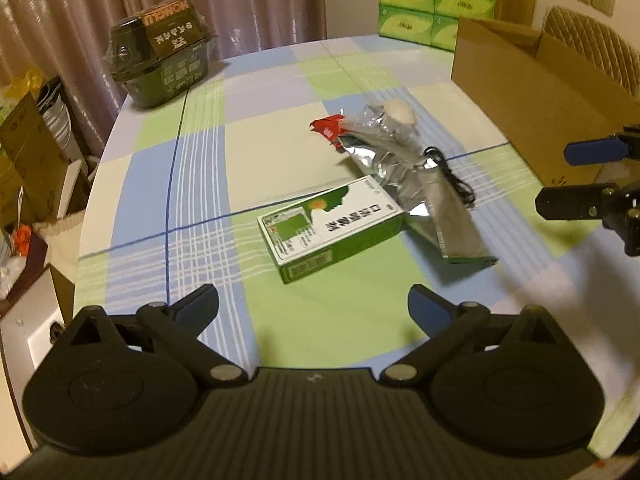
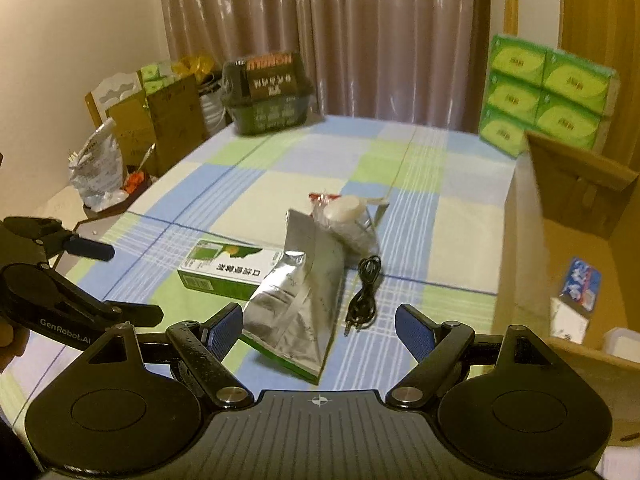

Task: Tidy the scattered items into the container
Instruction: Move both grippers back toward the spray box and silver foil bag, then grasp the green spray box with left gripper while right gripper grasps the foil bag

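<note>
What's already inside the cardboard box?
In the right wrist view, the cardboard box holds a blue-and-white packet and something white beside it. Its near wall hides the rest of the floor.

Both grippers are built from matte black plastic. On the left gripper and the right gripper, blue textured pads are fitted to the fingers. Round housings are linked by black bars pinned with silver rivets. A ribbed centre plate and white "GenRobot.AI" lettering are seen.

Dim, warm indoor light; fisheye bending and dark corners, slight blur throughout.
</note>
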`<move>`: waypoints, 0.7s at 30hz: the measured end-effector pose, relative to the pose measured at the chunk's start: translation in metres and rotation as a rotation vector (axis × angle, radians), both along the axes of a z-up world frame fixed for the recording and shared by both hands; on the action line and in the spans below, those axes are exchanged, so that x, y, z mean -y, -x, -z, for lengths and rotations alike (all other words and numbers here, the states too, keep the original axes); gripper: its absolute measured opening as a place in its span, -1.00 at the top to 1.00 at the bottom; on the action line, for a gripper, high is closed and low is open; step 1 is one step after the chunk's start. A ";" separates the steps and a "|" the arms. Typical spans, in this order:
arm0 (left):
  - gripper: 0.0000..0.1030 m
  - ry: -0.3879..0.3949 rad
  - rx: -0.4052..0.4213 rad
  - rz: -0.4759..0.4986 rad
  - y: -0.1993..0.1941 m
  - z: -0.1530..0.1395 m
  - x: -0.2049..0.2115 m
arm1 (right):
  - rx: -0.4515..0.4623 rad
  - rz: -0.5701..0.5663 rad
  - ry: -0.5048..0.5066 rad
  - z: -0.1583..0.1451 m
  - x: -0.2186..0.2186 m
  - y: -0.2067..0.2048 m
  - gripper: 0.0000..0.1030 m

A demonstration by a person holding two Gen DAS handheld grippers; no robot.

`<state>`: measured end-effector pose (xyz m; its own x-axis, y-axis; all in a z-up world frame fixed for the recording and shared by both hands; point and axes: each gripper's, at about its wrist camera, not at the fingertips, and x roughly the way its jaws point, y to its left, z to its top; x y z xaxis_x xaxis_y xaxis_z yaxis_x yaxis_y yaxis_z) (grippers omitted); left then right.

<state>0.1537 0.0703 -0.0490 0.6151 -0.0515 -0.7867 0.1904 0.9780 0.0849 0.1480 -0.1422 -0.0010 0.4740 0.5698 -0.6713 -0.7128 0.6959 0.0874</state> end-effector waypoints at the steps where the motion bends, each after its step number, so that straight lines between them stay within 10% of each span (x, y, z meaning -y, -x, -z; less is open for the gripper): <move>1: -0.94 -0.003 -0.001 0.008 -0.004 0.003 -0.002 | -0.010 0.000 0.003 0.003 -0.003 -0.003 -0.57; 21: -0.97 -0.118 0.010 0.440 -0.072 0.046 -0.005 | -0.169 0.021 0.020 0.046 -0.045 -0.053 -0.57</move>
<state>0.2257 0.0757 -0.0947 0.5628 -0.2197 -0.7969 0.5842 0.7878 0.1953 0.2009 -0.0970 -0.0469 0.3649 0.5464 -0.7539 -0.6745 0.7133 0.1906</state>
